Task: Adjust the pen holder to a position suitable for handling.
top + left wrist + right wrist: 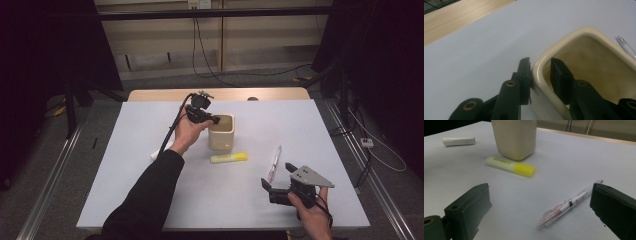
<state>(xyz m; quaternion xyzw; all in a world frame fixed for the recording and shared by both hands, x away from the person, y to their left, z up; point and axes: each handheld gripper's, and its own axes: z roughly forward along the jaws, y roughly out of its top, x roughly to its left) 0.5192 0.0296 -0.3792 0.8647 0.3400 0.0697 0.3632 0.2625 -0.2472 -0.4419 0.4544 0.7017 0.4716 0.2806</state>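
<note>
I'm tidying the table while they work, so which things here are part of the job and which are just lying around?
In use:
- cream holder, its wall pinched by the left tongs
- pen, just ahead of the open right tongs

Lying about:
- yellow highlighter
- white eraser

The yellow highlighter (510, 166) carries a line of dark print along its pale barrel, too small to read; the pen (570, 203) bears a label, likewise illegible.
</note>
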